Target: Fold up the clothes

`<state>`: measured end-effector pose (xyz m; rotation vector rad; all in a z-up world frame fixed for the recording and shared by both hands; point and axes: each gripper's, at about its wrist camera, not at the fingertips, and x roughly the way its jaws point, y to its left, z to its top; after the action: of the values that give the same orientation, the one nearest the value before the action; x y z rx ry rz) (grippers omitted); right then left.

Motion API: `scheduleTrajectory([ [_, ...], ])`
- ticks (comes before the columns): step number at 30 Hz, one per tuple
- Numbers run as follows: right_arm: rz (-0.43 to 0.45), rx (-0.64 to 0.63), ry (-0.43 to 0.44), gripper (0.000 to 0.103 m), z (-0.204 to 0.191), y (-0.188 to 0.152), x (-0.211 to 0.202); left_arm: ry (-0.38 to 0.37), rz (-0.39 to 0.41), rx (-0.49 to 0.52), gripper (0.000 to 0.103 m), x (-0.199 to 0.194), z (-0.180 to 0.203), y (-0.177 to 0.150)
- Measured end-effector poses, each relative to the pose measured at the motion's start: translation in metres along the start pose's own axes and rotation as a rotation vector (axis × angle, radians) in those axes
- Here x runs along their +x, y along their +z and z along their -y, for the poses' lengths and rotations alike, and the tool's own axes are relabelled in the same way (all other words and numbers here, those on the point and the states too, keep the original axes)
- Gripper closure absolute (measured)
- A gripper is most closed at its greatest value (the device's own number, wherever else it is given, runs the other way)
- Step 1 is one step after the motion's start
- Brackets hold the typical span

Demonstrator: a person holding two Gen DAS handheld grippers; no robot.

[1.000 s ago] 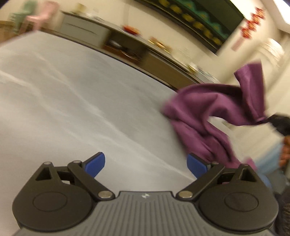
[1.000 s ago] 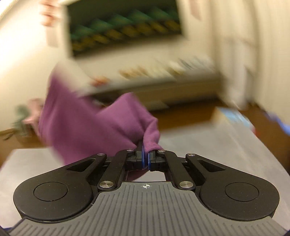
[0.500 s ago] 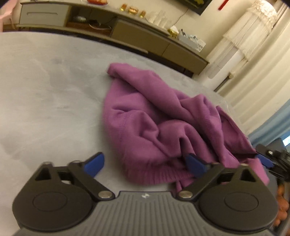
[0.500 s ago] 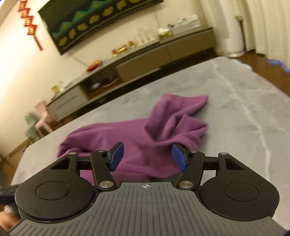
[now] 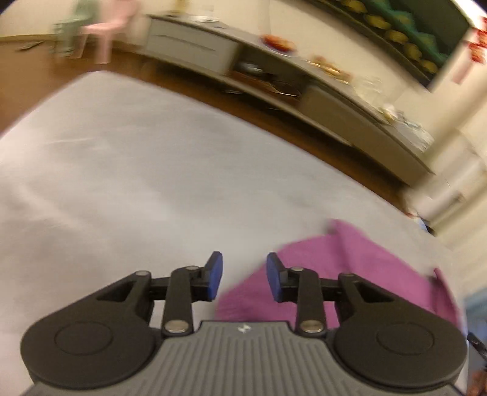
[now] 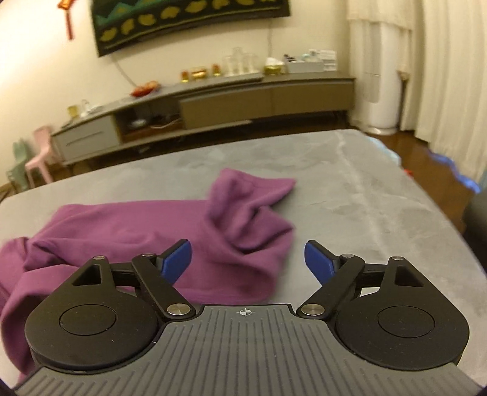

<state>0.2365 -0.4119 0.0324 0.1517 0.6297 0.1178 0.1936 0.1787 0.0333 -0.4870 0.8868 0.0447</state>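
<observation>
Purple garment (image 6: 170,231) lies crumpled on the grey table (image 6: 380,207), unfolded, with a bunched, raised section toward its right end and a flatter stretch running left. One end trails off the lower left of the right wrist view.

Right gripper (image 6: 248,262): jaws spread wide, nothing between them. It hangs above the near edge of the garment; the left blue pad is over cloth, the right blue pad over bare table. No contact with the cloth is visible.

Left gripper (image 5: 243,281): jaws partly apart, a gap between the blue pads, nothing held. It sits at the garment's (image 5: 350,274) left edge, the cloth showing below and to the right of the right pad. The left wrist view is motion-blurred, so contact cannot be judged.

Background: a long low sideboard (image 6: 243,100) against the wall, a dark wall hanging (image 6: 188,21) above it, a pink chair (image 6: 38,155) at left, pale curtains (image 6: 450,61) at right.
</observation>
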Motion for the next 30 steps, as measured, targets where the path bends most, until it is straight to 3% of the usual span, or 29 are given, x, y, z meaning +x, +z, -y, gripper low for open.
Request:
scheduleTrajectory([
  [1,0.004,-0.026,-0.005,0.022,-0.006,0.000,0.000,-0.030,0.002,-0.013,0.035,-0.005,-0.008,-0.008],
  [2,0.008,-0.052,-0.010,0.021,-0.011,0.000,0.000,-0.061,0.003,-0.027,0.023,-0.011,-0.017,-0.017],
  [4,0.019,-0.114,-0.013,0.009,-0.029,0.005,0.009,-0.102,-0.006,-0.028,0.014,-0.013,-0.018,-0.038],
  [6,-0.036,-0.193,-0.051,0.012,-0.043,0.010,0.038,-0.145,-0.052,-0.009,0.013,-0.003,-0.010,-0.050],
  [8,-0.123,-0.277,-0.089,0.050,-0.055,0.015,0.073,-0.169,-0.092,0.020,0.013,0.014,0.001,-0.055],
  [9,-0.188,-0.293,-0.091,0.102,-0.057,0.020,0.091,-0.173,-0.107,0.039,0.013,0.022,0.006,-0.056],
  [11,-0.200,-0.281,-0.107,0.103,-0.055,0.041,0.100,-0.137,-0.116,0.078,0.013,0.034,0.016,-0.058],
  [15,0.169,-0.096,0.045,0.103,-0.037,0.098,-0.009,-0.103,-0.103,0.080,0.013,0.042,0.008,-0.055],
  [18,0.290,0.033,-0.038,0.103,0.008,0.092,-0.058,-0.089,-0.085,0.051,0.012,0.048,0.001,-0.047],
  [20,0.205,0.151,-0.144,0.103,0.053,0.065,-0.039,-0.090,-0.095,0.038,0.011,0.052,0.000,-0.046],
  [22,0.048,0.265,-0.245,0.071,0.093,0.023,-0.004,-0.088,-0.098,0.046,0.004,0.056,0.003,-0.047],
  [25,-0.096,0.383,-0.313,0.070,0.123,-0.020,0.020,-0.060,-0.118,0.112,0.002,0.058,0.022,-0.052],
  [26,-0.059,0.401,-0.275,0.070,0.124,-0.016,0.015,-0.053,-0.121,0.128,0.002,0.059,0.029,-0.053],
  [27,-0.022,0.415,-0.240,0.059,0.124,-0.011,0.011,-0.051,-0.117,0.138,0.004,0.061,0.035,-0.055],
  [28,0.023,0.380,-0.239,0.038,0.117,-0.009,0.006,-0.048,-0.112,0.162,0.021,0.063,0.042,-0.055],
  [29,0.063,0.346,-0.236,0.031,0.109,-0.006,0.002,-0.044,-0.107,0.190,0.065,0.065,0.049,-0.055],
  [30,0.043,0.321,-0.216,0.030,0.102,-0.007,0.007,-0.027,-0.109,0.219,0.086,0.069,0.056,-0.056],
])
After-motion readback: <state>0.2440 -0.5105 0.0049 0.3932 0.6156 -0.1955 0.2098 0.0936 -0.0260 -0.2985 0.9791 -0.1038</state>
